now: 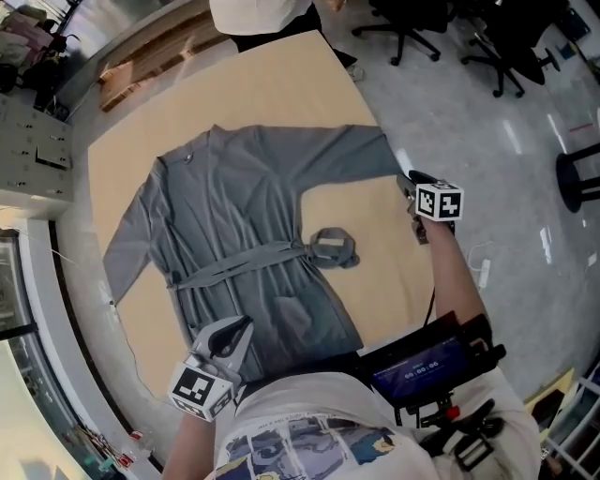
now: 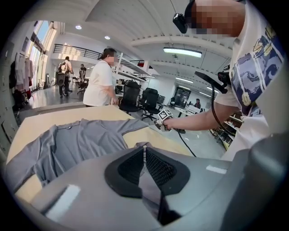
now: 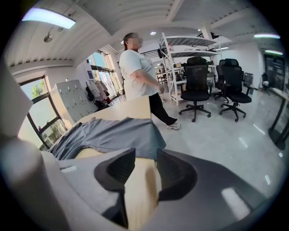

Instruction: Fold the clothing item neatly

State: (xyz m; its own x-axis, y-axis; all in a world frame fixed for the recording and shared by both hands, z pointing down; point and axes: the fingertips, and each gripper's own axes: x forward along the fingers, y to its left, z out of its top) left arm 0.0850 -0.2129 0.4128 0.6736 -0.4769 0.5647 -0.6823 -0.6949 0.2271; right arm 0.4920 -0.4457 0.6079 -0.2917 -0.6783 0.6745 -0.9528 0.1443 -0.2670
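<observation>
A grey robe (image 1: pixel 244 216) lies spread flat on the tan table (image 1: pixel 281 84), sleeves out to both sides, its belt (image 1: pixel 333 247) tied across the waist with a loose end to the right. My left gripper (image 1: pixel 242 328) is at the robe's near hem, shut on a pinch of the grey cloth (image 2: pixel 144 145). My right gripper (image 1: pixel 412 180) hovers at the table's right edge, just short of the right sleeve's end (image 3: pixel 117 135). Its jaws stand open with only bare tabletop showing between them.
A person in a white shirt (image 1: pixel 258 17) stands at the table's far end. Black office chairs (image 1: pixel 422 23) stand on the shiny floor to the right. A grey cabinet (image 1: pixel 28 141) and clutter run along the left side.
</observation>
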